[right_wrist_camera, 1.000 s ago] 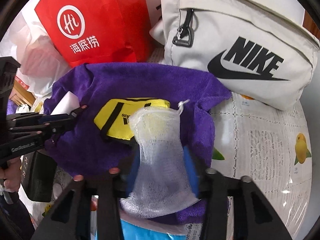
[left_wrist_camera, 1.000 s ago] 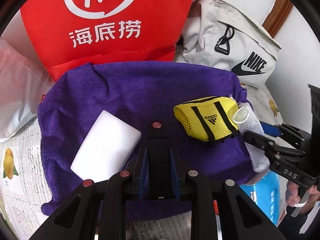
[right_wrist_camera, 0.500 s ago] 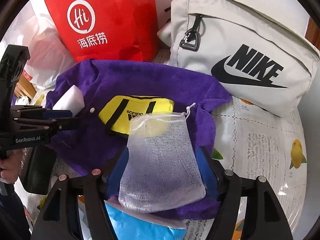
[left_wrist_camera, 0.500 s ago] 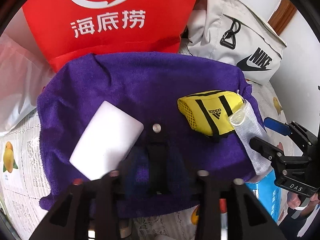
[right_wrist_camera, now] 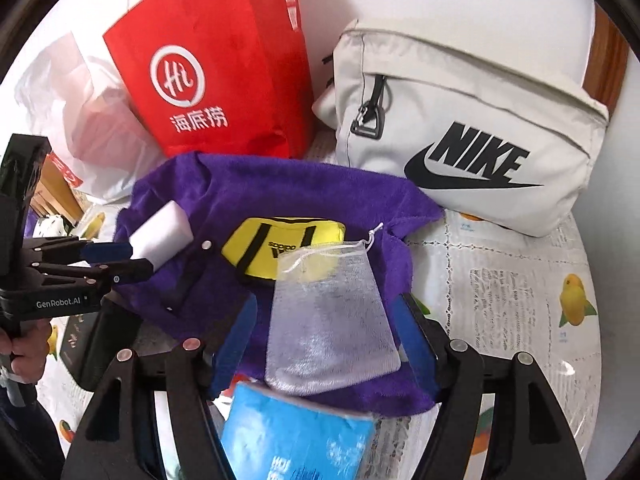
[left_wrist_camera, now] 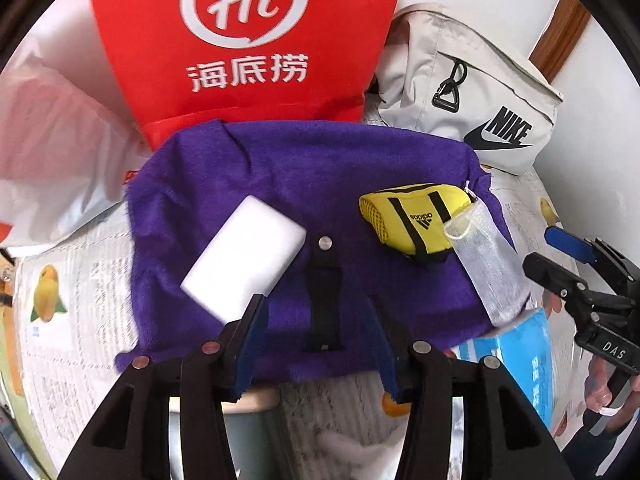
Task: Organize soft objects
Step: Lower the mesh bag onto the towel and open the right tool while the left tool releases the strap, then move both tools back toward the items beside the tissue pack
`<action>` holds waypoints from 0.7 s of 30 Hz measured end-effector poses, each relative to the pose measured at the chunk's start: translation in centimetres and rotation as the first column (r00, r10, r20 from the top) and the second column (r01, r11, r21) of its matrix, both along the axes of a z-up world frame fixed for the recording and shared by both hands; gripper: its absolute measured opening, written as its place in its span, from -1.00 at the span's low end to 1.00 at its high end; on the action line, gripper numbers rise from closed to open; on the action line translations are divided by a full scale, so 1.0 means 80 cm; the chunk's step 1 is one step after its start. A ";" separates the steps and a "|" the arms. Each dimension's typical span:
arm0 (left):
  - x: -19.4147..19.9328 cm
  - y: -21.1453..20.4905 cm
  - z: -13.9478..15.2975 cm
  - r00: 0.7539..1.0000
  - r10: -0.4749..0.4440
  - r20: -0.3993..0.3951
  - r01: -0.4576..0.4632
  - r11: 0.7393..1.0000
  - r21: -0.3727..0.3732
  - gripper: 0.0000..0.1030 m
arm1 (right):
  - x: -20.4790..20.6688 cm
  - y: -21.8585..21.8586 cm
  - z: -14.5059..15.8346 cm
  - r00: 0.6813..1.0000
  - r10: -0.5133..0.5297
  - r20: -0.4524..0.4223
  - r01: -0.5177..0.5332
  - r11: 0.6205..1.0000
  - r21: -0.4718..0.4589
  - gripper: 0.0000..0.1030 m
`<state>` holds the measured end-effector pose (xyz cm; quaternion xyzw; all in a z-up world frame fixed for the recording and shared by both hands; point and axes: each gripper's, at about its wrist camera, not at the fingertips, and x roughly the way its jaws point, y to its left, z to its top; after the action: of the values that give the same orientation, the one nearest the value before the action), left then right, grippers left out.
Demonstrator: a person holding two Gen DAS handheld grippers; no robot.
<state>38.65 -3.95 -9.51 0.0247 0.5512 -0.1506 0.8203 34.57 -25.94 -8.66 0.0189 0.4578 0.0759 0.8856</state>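
A purple towel [left_wrist_camera: 320, 168] [right_wrist_camera: 280, 192] lies spread on the table. On it lie a white sponge block [left_wrist_camera: 244, 256] [right_wrist_camera: 162, 236], a black strap [left_wrist_camera: 323, 304], a yellow Adidas pouch [left_wrist_camera: 416, 216] [right_wrist_camera: 280, 248] and a white mesh drawstring bag [left_wrist_camera: 488, 268] [right_wrist_camera: 328, 324]. My left gripper [left_wrist_camera: 316, 344] is open and empty just behind the strap, also seen in the right wrist view [right_wrist_camera: 120, 260]. My right gripper [right_wrist_camera: 328, 340] is open with its fingers either side of the mesh bag, apart from it; it also shows in the left wrist view [left_wrist_camera: 560, 256].
A red Hi paper bag [left_wrist_camera: 248, 40] [right_wrist_camera: 216, 80] and a beige Nike bag [left_wrist_camera: 472, 104] [right_wrist_camera: 472, 136] stand behind the towel. White plastic bags [left_wrist_camera: 52, 152] lie at left. A blue packet [right_wrist_camera: 296, 436] sits under the towel's near edge. The tablecloth [right_wrist_camera: 520, 280] has fruit prints.
Both grippers opened and drew back. The left one let go of the black strap; the right one released the mesh bag, which now lies flat on the towel.
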 end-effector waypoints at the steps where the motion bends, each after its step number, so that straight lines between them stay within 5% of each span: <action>1: -0.005 0.003 0.004 1.000 0.001 0.006 -0.001 1.000 -0.002 -0.08 | -0.004 0.002 0.003 1.000 -0.002 0.008 0.002 1.000 -0.002 0.36; 12: -0.085 0.034 0.053 0.997 0.011 0.077 -0.011 1.000 -0.007 -0.08 | -0.077 0.001 0.039 0.997 -0.031 0.067 0.030 0.999 0.016 0.36; 21: -0.160 0.053 0.054 0.996 0.022 0.084 -0.020 0.999 -0.027 -0.06 | -0.147 0.018 0.053 0.995 -0.005 0.100 0.002 1.000 0.030 0.36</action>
<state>25.83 0.30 -5.15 0.0143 0.5142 -0.1480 0.8447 22.80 -24.49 -4.43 0.0293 0.4114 0.0821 0.9073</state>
